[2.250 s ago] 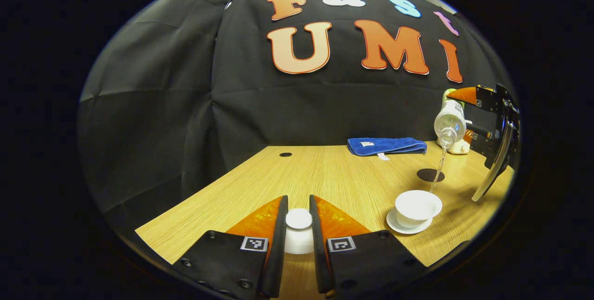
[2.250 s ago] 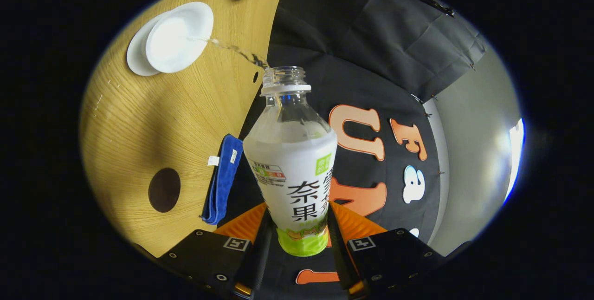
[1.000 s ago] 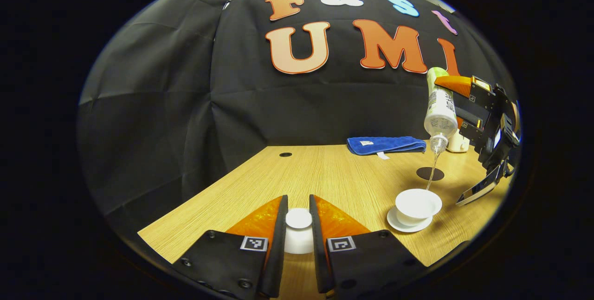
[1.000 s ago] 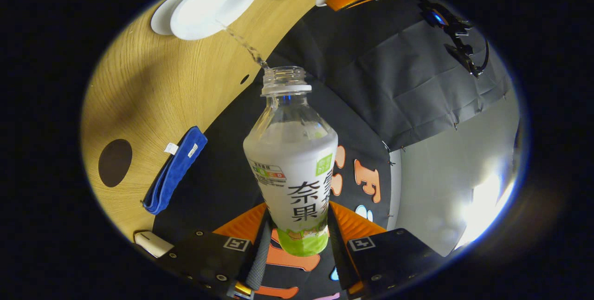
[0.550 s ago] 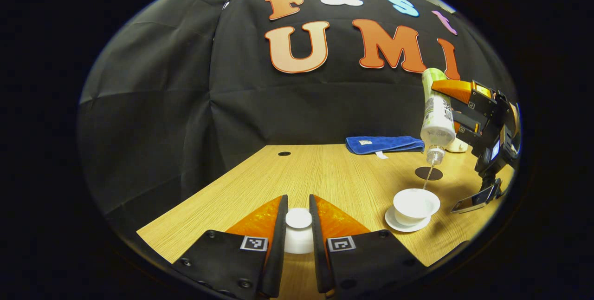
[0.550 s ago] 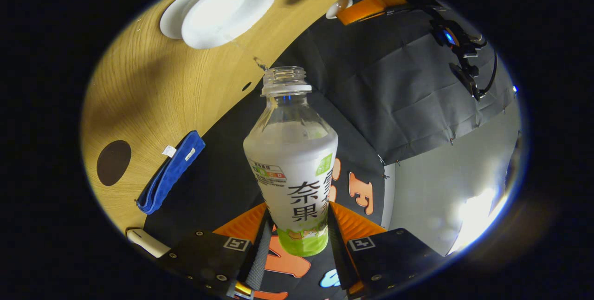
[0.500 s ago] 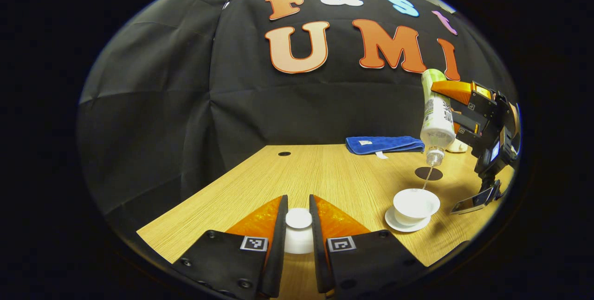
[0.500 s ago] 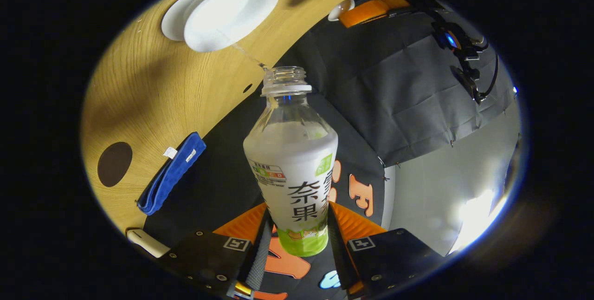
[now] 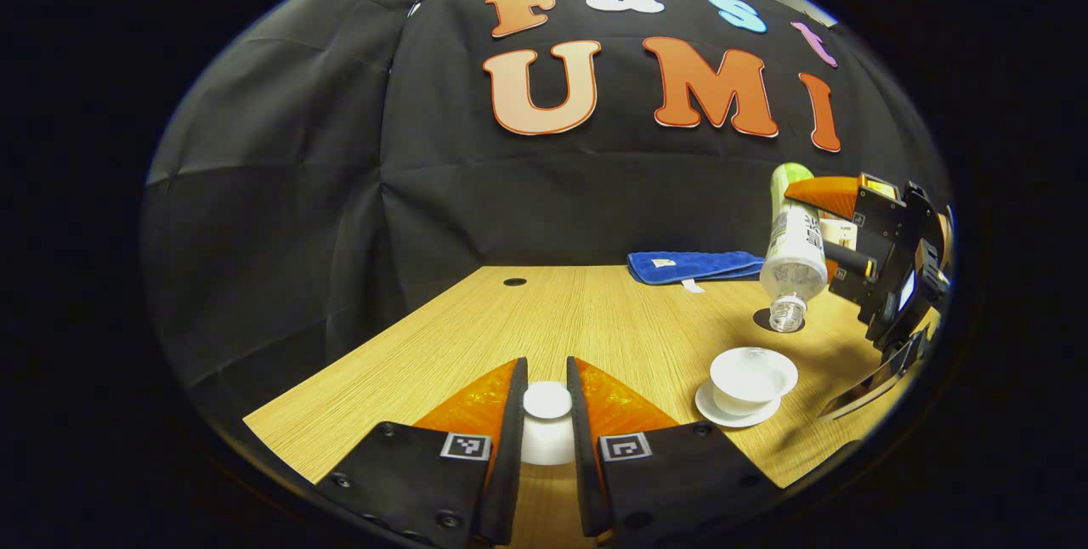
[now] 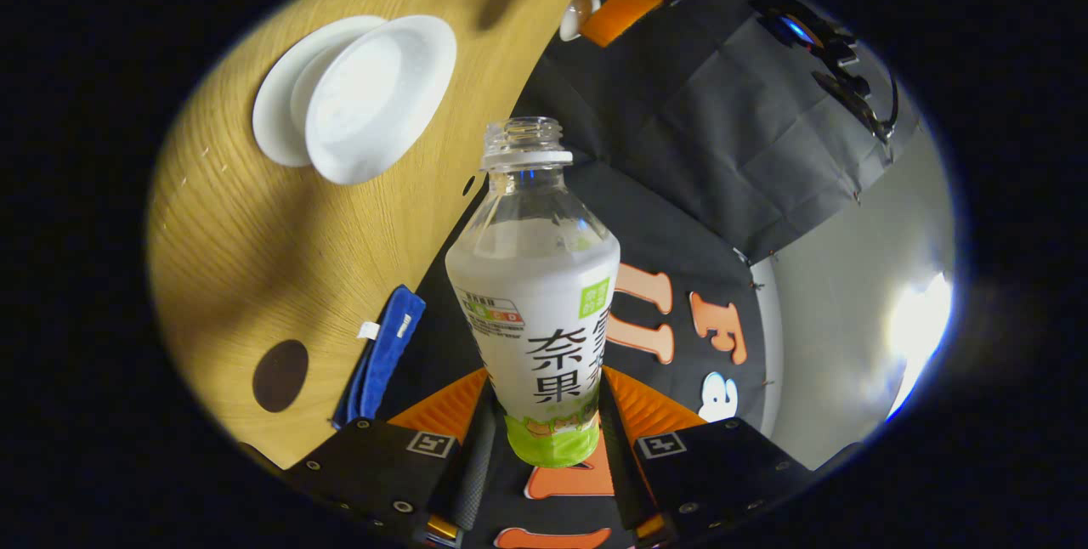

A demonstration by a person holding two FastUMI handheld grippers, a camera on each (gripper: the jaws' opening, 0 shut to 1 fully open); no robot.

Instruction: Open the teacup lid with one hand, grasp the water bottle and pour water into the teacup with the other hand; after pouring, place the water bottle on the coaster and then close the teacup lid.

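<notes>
My left gripper (image 9: 546, 413) is shut on the knob of the white teacup lid (image 9: 547, 402), held over the near table edge. The open white teacup (image 9: 751, 377) stands on its saucer (image 9: 712, 410) to the right. Above and behind it my right gripper (image 9: 837, 230) holds the water bottle (image 9: 791, 247) tilted, neck down. In the right gripper view my right gripper (image 10: 544, 438) is shut on the bottle (image 10: 535, 294); no water leaves its open mouth. The teacup (image 10: 378, 99) lies at upper left, the dark round coaster (image 10: 279, 376) at lower left, the left gripper (image 10: 625, 1) with the lid at the top.
A folded blue cloth (image 9: 693, 265) lies at the table's far edge, beside the coaster (image 9: 765, 319). A small round hole (image 9: 513, 282) marks the wooden table (image 9: 595, 319) at the back. Black cloth walls close the booth behind and to the left.
The stream of water into the teacup has stopped. My right gripper has lowered the bottle and turned it away from the steep pouring tilt. The left gripper has held still with the lid.
</notes>
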